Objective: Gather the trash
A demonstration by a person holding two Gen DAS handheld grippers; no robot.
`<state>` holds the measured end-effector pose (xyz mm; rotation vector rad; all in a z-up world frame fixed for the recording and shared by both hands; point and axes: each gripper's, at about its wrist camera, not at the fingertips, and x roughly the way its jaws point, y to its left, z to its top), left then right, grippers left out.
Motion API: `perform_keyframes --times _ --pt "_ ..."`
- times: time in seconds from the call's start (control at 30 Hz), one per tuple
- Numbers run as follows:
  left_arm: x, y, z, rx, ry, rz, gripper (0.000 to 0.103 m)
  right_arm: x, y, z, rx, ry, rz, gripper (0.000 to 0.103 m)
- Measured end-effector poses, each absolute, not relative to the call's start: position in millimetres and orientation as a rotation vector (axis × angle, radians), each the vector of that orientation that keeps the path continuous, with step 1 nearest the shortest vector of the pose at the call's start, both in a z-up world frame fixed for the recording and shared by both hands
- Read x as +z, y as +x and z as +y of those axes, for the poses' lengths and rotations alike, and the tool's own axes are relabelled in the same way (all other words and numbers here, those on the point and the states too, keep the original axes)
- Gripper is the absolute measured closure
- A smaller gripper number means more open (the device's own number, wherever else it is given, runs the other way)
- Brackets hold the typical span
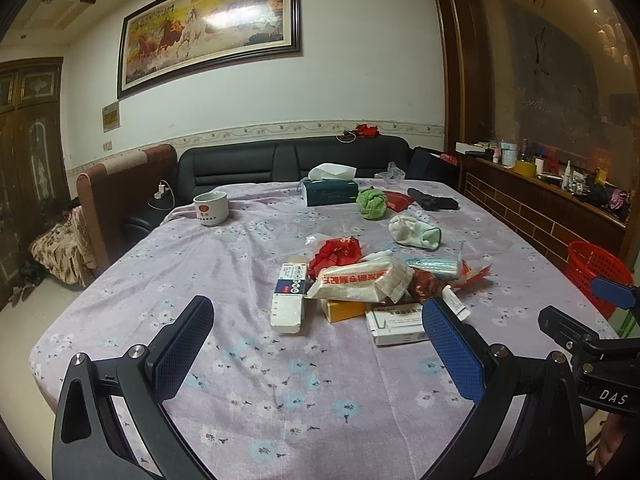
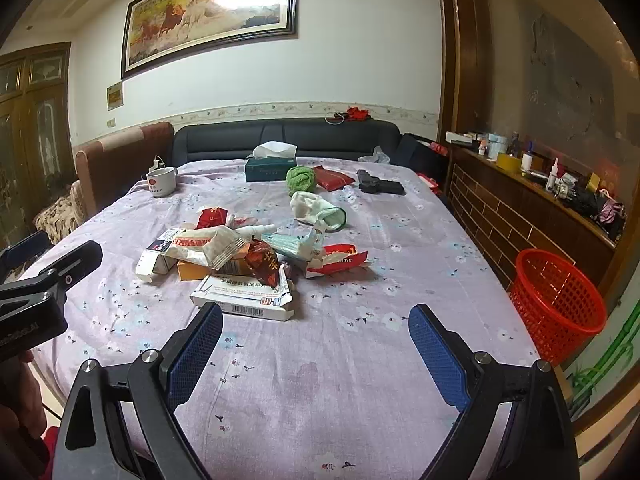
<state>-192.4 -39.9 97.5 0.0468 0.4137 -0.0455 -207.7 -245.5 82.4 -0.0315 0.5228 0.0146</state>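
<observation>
Both grippers, left [image 1: 318,322] and right [image 2: 316,330], gape wide, apparently touching nothing.

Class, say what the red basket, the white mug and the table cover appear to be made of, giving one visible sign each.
Red basket: likely plastic, moulded open lattice.
White mug: probably glazed ceramic, smooth with a slight sheen.
Table cover: soft printed fabric, matte and wrinkled.

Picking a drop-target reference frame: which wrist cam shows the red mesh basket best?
Right wrist. The red mesh basket shows nearly whole there, rim and open mouth visible, beside the table's right edge. In the left wrist view the basket sits at the frame edge, its lower part hidden behind the right gripper.
</observation>
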Motion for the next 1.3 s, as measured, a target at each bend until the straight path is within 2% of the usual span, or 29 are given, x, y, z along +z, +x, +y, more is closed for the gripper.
perform_keyframes --times 0.4,0.83,1.3 --pt "95 -187 -40 -0.052 0.032 0.438 0.000 78 -204 -240 0.010 -0.051 0.530 0.010" --pt "90 -184 -40 -0.072 0.024 0.461 0.000 73 -201 -238 0.021 -0.050 0.557 0.020" --pt "83 -179 -39 -0.085 0.014 0.488 0.000 69 -199 -238 0.031 -0.046 0.581 0.020"
